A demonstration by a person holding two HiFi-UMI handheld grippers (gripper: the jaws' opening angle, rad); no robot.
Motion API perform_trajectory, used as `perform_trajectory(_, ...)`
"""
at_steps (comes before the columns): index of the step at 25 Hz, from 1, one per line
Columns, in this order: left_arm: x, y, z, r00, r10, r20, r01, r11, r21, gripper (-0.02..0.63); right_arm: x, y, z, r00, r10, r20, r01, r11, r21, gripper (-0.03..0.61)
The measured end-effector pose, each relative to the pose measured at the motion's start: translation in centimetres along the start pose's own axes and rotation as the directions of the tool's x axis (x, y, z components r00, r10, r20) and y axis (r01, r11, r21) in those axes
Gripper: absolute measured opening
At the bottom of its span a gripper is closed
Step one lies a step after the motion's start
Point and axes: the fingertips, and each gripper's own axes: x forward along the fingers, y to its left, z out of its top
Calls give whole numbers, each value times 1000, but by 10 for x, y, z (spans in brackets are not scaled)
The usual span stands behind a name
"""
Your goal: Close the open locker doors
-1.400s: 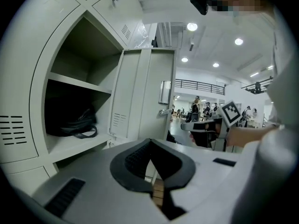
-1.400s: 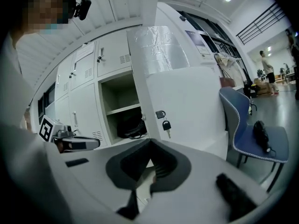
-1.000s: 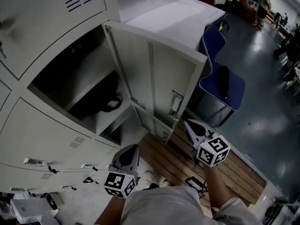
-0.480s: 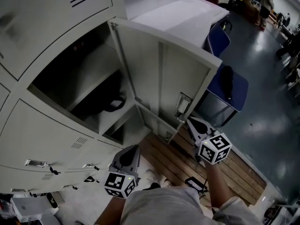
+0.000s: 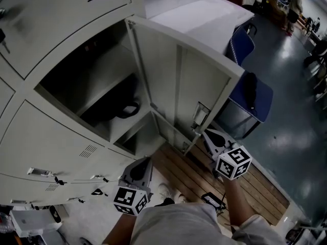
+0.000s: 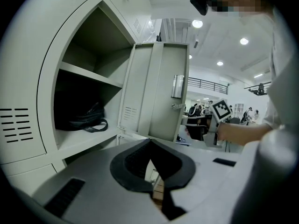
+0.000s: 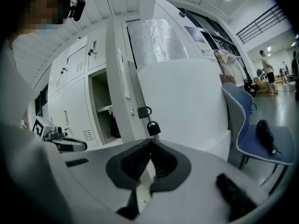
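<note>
The open locker door swings out from its hinge side, its inner face and latch turned toward me. Inside the locker a black bag lies on the lower shelf. My right gripper is shut and empty, its tip just below the door's latch edge. In the right gripper view a padlock with a key hangs on the door edge just above the closed jaws. My left gripper is shut and empty, held low in front of the locker, pointing at the door and the bag.
A blue chair with a dark object on its seat stands behind the door, beside a white cabinet. Closed locker doors with keys lie below and left. Wooden slats cover the floor underfoot. People stand far off at top right.
The view has shifted slightly and more of the door's inner face shows. My right gripper stays at the door's latch edge. The left gripper has not moved.
</note>
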Motion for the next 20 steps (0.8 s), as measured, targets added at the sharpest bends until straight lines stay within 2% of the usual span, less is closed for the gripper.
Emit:
perform_trajectory(10,-19,-1,-7,999,46,14,-45,999,-21,14,2,36,-16,995,91,-38,-92,996,-6,28)
perform_trajectory(20,-48,-1,-16,992,120,29,-118,992,-47,14,10,74,-23,979,194,-68,-196,980,-24,28)
